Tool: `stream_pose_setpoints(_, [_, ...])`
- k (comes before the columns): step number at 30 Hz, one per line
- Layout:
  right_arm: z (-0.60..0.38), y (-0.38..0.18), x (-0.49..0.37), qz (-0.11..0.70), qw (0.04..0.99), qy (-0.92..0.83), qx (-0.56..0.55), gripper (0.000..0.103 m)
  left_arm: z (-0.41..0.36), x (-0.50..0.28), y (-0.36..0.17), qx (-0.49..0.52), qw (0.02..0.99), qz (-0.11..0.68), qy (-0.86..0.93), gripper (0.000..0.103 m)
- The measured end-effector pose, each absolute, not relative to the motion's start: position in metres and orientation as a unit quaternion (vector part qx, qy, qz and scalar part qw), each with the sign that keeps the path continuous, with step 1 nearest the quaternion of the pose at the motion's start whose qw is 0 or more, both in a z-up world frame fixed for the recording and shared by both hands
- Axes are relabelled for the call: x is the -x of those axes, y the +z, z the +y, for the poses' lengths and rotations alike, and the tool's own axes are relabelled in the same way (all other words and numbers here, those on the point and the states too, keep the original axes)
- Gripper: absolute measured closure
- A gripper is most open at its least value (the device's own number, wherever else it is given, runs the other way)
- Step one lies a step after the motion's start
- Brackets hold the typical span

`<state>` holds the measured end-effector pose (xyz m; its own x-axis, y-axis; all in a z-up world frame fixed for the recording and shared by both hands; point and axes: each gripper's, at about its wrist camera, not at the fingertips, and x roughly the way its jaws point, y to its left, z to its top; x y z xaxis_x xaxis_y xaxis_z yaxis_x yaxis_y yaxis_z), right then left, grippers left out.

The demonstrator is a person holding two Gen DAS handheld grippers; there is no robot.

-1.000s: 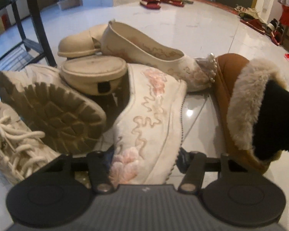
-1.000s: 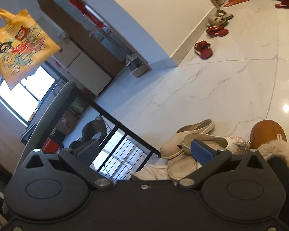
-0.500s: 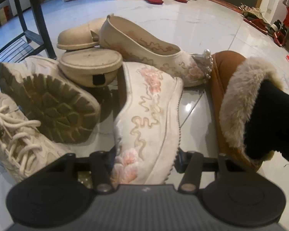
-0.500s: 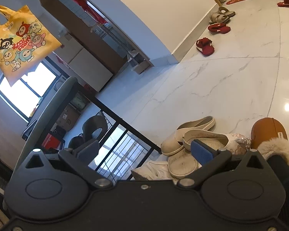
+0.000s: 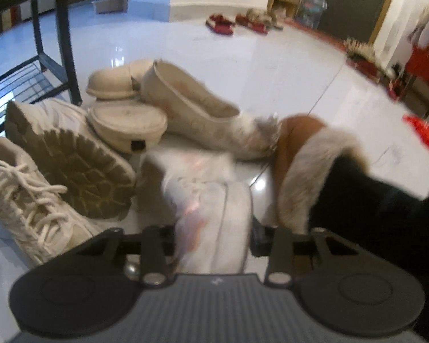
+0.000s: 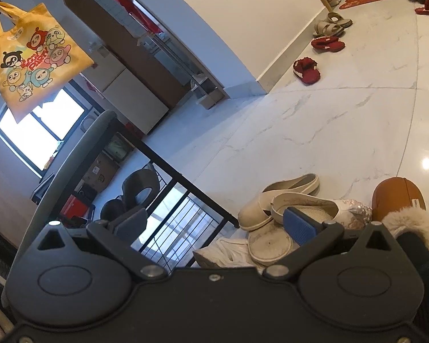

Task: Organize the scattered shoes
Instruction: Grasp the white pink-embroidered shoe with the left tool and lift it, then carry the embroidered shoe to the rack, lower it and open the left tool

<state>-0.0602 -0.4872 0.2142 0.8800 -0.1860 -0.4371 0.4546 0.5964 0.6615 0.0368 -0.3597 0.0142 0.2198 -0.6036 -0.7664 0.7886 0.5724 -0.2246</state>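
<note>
My left gripper (image 5: pixel 213 237) is shut on a white embroidered shoe (image 5: pixel 208 200), which is blurred and raised off the floor, toe pointing away. Its mate (image 5: pixel 203 117) lies behind it beside two beige slippers (image 5: pixel 114 83), one of them sole-up (image 5: pixel 128 125). White lace-up sneakers (image 5: pixel 28 194) lie to the left, one showing its tread (image 5: pixel 71 168). A brown fur-lined slipper (image 5: pixel 300 131) on a person's foot stands to the right. My right gripper (image 6: pixel 214 223) hangs open high above the pile, holding nothing; the mate (image 6: pixel 314 205) shows below it.
A black metal shoe rack (image 5: pixel 63 43) stands at the left, right beside the pile; it appears as the shoe rack (image 6: pixel 186 200) in the right wrist view. Red slippers (image 6: pixel 306 68) and other pairs lie along the far wall. A yellow tote bag (image 6: pixel 31 57) hangs above.
The embroidered shoe in my left gripper has come up off the floor and blurred with motion. The left view has tilted up. My right gripper has barely shifted.
</note>
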Motion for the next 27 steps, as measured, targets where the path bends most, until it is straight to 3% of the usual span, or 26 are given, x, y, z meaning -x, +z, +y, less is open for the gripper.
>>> stream_pose_setpoints(9, [-0.484,0.213,0.065,0.162,0.884,-0.185,-0.398,0.000,-0.320,-0.029,0.035,-0.063,0.761,0.462,-0.451,0.068])
stream_pose_setpoints(18, [-0.476,0.218,0.061,0.160,0.891,-0.191,-0.379,0.000,-0.294,-0.018,0.086,-0.038,0.774,0.409,-0.482,0.070])
stream_pose_setpoints(27, [-0.450,0.201,0.033,0.220,0.892,-0.166,-0.359,0.000,-0.160,-0.046,0.116,0.002,0.903,0.301,-0.307,0.070])
